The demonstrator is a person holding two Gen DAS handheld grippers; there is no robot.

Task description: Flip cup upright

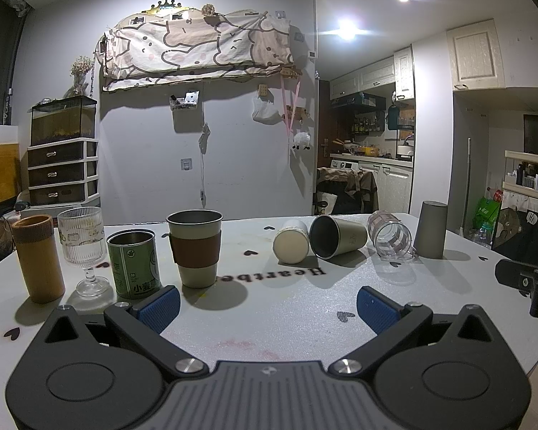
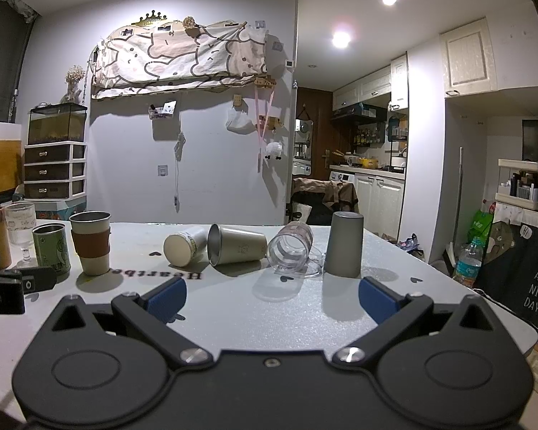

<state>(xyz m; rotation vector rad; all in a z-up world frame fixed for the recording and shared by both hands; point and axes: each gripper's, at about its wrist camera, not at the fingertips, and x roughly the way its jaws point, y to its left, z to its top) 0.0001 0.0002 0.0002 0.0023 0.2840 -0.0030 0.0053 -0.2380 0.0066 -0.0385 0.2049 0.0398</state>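
Three cups lie on their sides on the white table (image 2: pixel 269 308): a cream cup (image 1: pixel 291 242) (image 2: pixel 183 245), a steel cup (image 1: pixel 337 236) (image 2: pixel 236 243) and a clear glass mug (image 1: pixel 390 235) (image 2: pixel 292 247). A grey cup (image 1: pixel 430 229) (image 2: pixel 344 243) stands upside down at the right. Upright at the left are a sleeved cup (image 1: pixel 195 249) (image 2: pixel 90 242), a green can (image 1: pixel 134 263) (image 2: pixel 52 247), a stemmed glass (image 1: pixel 84 247) and a wooden tumbler (image 1: pixel 37 258). My left gripper (image 1: pixel 267 304) and my right gripper (image 2: pixel 272 295) are open, empty, short of the cups.
The right gripper's body shows at the right edge of the left wrist view (image 1: pixel 527 286); the left gripper's body shows at the left edge of the right wrist view (image 2: pixel 14 283). A water bottle (image 2: pixel 468 263) stands beyond the table's right edge.
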